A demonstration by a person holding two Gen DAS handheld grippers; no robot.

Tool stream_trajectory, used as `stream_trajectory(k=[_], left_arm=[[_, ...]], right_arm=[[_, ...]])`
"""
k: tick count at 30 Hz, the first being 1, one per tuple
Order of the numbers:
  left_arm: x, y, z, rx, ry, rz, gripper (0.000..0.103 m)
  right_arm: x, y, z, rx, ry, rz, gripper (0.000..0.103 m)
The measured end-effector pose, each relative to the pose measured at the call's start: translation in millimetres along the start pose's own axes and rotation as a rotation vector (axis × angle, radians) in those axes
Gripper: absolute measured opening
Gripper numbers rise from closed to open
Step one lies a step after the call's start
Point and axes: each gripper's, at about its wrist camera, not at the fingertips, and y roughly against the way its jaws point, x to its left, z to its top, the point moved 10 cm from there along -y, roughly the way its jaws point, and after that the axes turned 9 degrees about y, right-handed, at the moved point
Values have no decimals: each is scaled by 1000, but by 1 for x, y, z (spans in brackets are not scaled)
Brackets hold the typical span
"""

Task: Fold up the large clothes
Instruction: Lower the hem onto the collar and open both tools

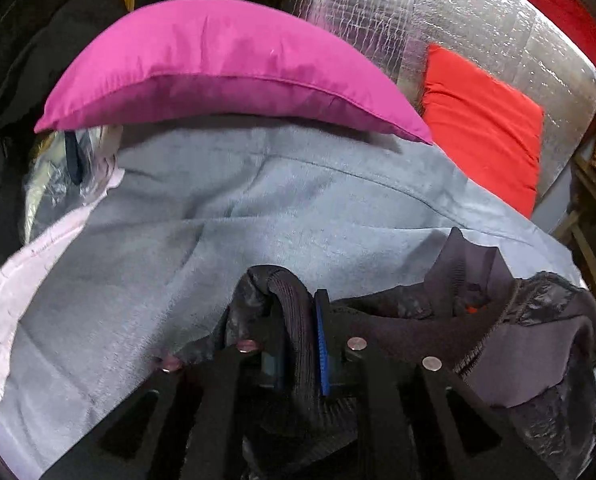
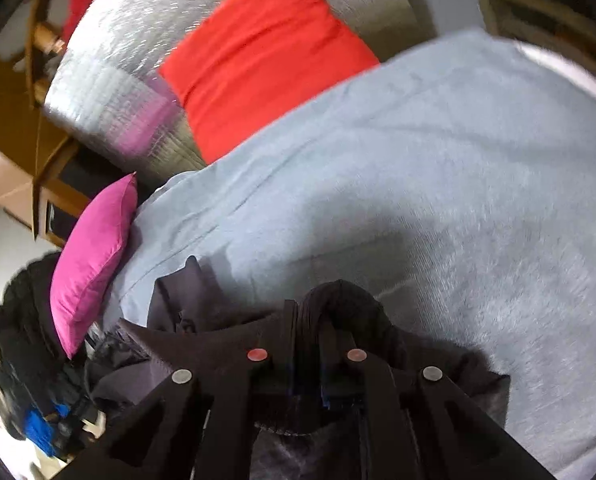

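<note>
A dark jacket (image 1: 478, 320) with shiny quilted fabric and ribbed trim hangs bunched between my two grippers above the grey-blue bed cover (image 1: 225, 216). My left gripper (image 1: 298, 332) is shut on a ribbed edge of the jacket, with its blue pad against the fabric. In the right wrist view my right gripper (image 2: 308, 344) is shut on another ribbed edge of the jacket (image 2: 346, 308). The rest of the garment droops to the left (image 2: 169, 344) over the bed cover (image 2: 418, 200).
A magenta pillow (image 1: 225, 64) lies at the head of the bed, with a red pillow (image 1: 482, 128) on a silver foil mat (image 1: 438, 8) beside it. Dark clothes (image 1: 25, 40) pile at the left. Wooden furniture (image 2: 45, 184) stands beyond the bed.
</note>
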Motion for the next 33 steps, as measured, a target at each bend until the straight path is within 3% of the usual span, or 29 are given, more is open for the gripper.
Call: stream_trajectory(k=[1, 2, 3, 4, 5, 6, 8, 12, 16, 21, 26, 29, 33], left_arm=[[0, 1, 0, 12, 6, -3, 17], [-1, 2, 0, 22, 13, -9, 20], [-2, 5, 1, 31, 26, -20, 34], [-2, 12, 5, 16, 37, -19, 67], [0, 19, 10, -16, 45, -8, 81], [3, 31, 19, -82, 56, 5, 90], [12, 56, 36, -181, 69, 34, 90], [32, 92, 40, -198, 85, 10, 90], [69, 135, 11, -225, 132, -29, 90], [112, 164, -59, -177, 241, -76, 90], [128, 157, -123, -86, 347, -95, 91], [118, 142, -133, -37, 381, -107, 91], [103, 131, -130, -45, 360, -93, 91]], right_arm=[[0, 1, 0, 2, -25, 22, 24], [3, 3, 0, 5, -38, 43, 43], [5, 4, 1, 3, -44, 60, 61], [12, 9, 3, -6, -48, 87, 88], [16, 15, 6, -22, -39, 81, 95], [21, 20, 9, -35, -25, 82, 95], [28, 32, 12, -57, -10, 93, 95], [43, 67, 3, -87, 52, 114, 95], [53, 117, -32, -142, 134, 140, 95], [27, 178, -122, -202, 122, 143, 95], [-28, 187, -209, -189, -64, 97, 95], [-32, 166, -221, -143, -144, 146, 95], [-34, 144, -206, -159, -218, 158, 95]])
